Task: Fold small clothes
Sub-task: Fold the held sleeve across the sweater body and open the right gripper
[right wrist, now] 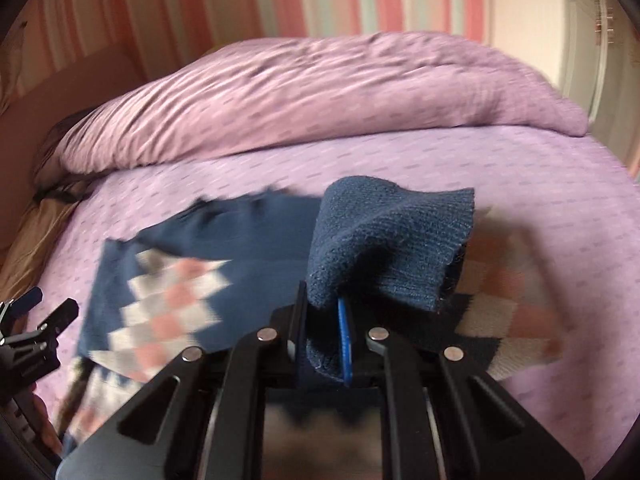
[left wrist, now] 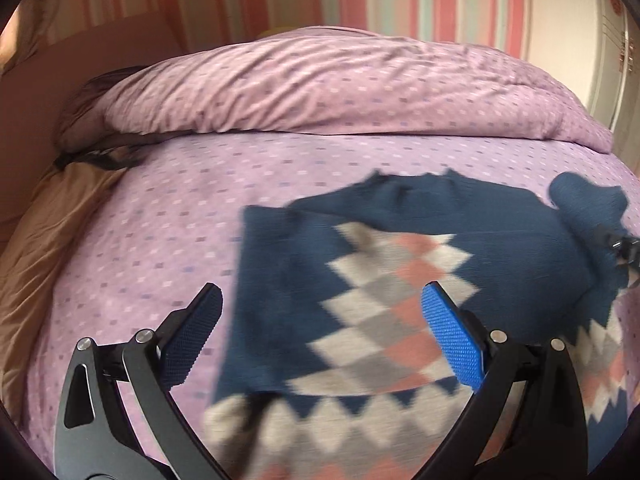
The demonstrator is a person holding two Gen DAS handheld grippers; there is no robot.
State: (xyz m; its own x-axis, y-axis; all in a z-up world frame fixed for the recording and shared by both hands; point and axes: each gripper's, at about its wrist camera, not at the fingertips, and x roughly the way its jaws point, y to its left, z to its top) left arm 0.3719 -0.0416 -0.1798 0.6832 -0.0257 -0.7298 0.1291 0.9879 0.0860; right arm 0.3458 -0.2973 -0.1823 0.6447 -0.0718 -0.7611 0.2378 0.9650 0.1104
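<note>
Two grippers worked my argyle sweater on the lilac bedspread: right gripper pinched its navy cuff, left gripper hung spread above; thin bite could slip, dropping the sleeve.

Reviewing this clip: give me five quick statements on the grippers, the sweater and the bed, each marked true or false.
1. The right gripper is shut on a blue knit part of the sweater. True.
2. The left gripper is clamped on the sweater's hem. False: its fingers are spread wide and hold nothing, with the sweater lying between and beyond them.
3. The sweater is plain blue all over. False: it carries a diamond pattern in white, grey and pink.
4. The sweater lies on a purple dotted bed cover. True.
5. A rumpled purple duvet sits at the far side of the bed. True.
</note>
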